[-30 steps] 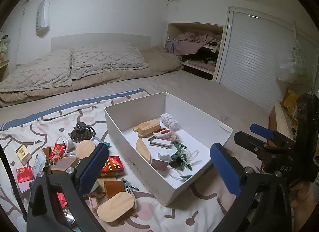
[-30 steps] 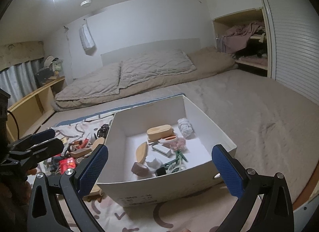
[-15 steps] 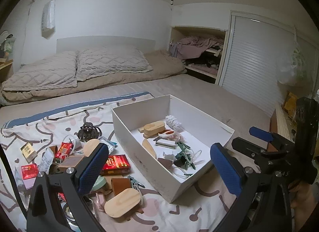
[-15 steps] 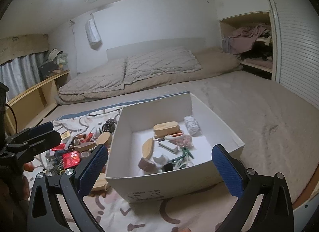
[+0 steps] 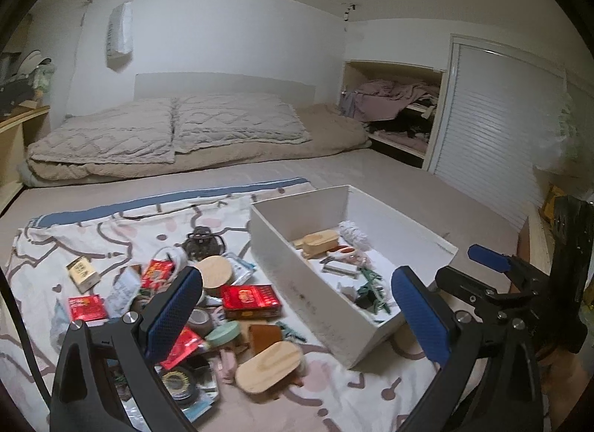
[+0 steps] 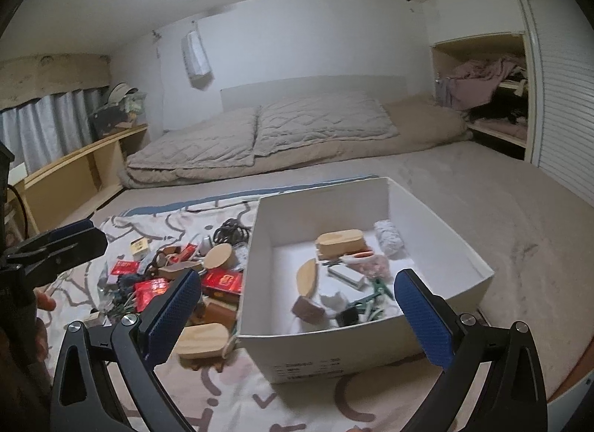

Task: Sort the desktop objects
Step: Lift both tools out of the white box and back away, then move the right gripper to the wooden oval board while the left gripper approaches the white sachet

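Left gripper (image 5: 297, 305): jaws wide apart, empty. Right gripper (image 6: 297, 307): jaws wide apart, empty.

Nearest, just below left jaws' gap: oval wooden block (image 5: 270, 366) flat on patterned sheet (image 5: 122, 224). Likely light, rigid, smooth; pinch across short width, long faces may slip.

Between left jaws: red box (image 5: 250, 296). Probably light card, crushable; take by long edges, gentle squeeze.

Beyond left-hand pad: round wooden lid (image 5: 214, 271), black hair claw (image 5: 202, 240); claw springy, grab at body.

Ahead, right of gap: white box (image 5: 297, 265), partly filled; drop target.

Quilted pillows (image 5: 167, 131) on bed; clothes (image 6: 482, 77) heaped in alcove.
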A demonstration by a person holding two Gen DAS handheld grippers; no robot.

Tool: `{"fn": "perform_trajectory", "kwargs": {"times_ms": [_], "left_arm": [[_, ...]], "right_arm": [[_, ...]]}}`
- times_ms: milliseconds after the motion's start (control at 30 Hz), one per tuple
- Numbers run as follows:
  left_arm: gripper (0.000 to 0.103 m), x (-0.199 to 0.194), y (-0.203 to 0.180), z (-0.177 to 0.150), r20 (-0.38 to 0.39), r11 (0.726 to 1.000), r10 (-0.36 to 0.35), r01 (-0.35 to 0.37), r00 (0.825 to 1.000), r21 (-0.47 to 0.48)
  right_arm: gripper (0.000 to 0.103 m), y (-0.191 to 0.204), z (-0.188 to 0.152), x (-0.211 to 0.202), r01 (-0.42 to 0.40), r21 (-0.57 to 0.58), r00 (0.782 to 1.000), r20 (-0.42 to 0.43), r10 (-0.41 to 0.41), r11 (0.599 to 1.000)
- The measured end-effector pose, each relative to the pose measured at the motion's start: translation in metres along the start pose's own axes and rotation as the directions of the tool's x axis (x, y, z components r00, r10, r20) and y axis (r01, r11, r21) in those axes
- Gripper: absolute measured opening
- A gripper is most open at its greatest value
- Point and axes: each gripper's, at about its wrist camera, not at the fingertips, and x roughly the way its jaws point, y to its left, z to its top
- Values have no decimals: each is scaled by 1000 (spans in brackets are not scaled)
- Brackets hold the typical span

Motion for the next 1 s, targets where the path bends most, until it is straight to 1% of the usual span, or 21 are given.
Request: {"fn": "perform_trajectory", "kwargs": {"times_ms": [400,633,767,1000], "left_arm": [[102,-39,48,-6,44,993,100,-97,994,-66],[102,-62,77,-14,61,983,168,-162,984,-86],[102,-74,88,-20,71,974,214,-208,974,-86],[102,-86,106,-31,78,963,257,-248,963,-107]], "right_arm": [[103,52,1,7,-98,-83,995,9,99,992],[103,79,-6,11,-144,-128,989,14,147,981],[103,89,-8,12,-169,-135,985,18,172,976],[103,102,-11,15,-203,-146,978,12,207,968]]}}
